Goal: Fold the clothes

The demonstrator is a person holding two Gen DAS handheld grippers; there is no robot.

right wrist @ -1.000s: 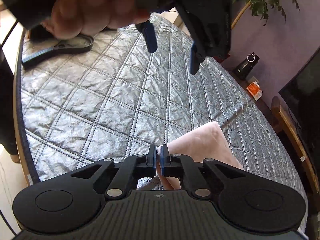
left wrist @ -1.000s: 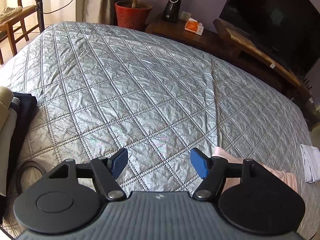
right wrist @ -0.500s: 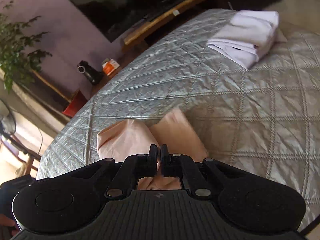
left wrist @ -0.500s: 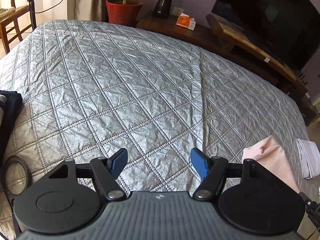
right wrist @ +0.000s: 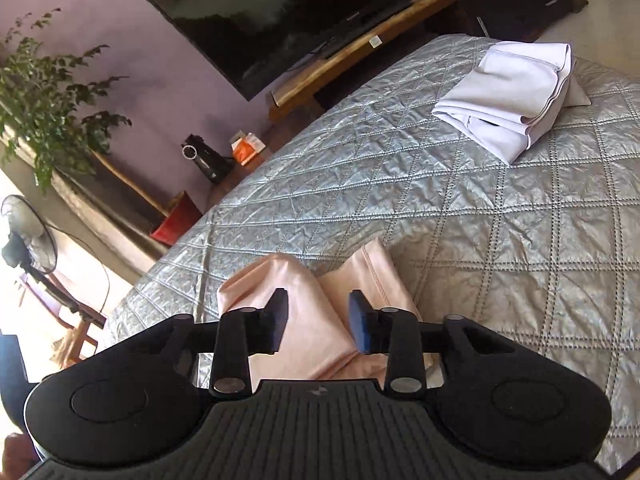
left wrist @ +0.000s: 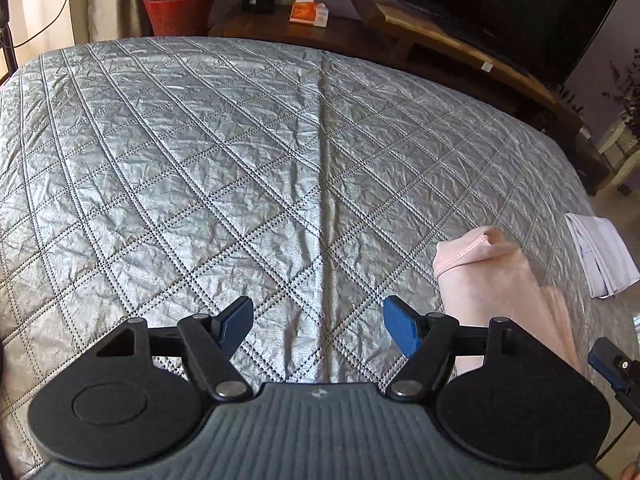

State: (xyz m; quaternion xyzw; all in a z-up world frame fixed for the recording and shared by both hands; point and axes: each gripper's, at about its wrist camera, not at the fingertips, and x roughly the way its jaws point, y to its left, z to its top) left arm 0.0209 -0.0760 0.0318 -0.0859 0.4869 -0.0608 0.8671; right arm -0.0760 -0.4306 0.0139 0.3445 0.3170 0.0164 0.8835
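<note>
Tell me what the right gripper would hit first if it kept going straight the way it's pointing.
Probably the pink garment lying just beyond the open right gripper; past it, the quilted bedspread. Depth is uncertain.

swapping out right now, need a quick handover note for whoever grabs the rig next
Left gripper: open, empty, over bare grey quilted bedspread.
Right gripper: open, jaws either side of the folded pale pink garment, not clamped on it.
Pink garment lies folded on the bedspread, near the right gripper; in the left wrist view it sits to the right of the left gripper.
Folded white garment lies apart, farther along the bed toward the black TV.
Done: the white piece looks finished; the pink one looks folded and set down.
Left: check the pink fold, perhaps move it beside the white one. No other unfolded clothes are in view.
</note>
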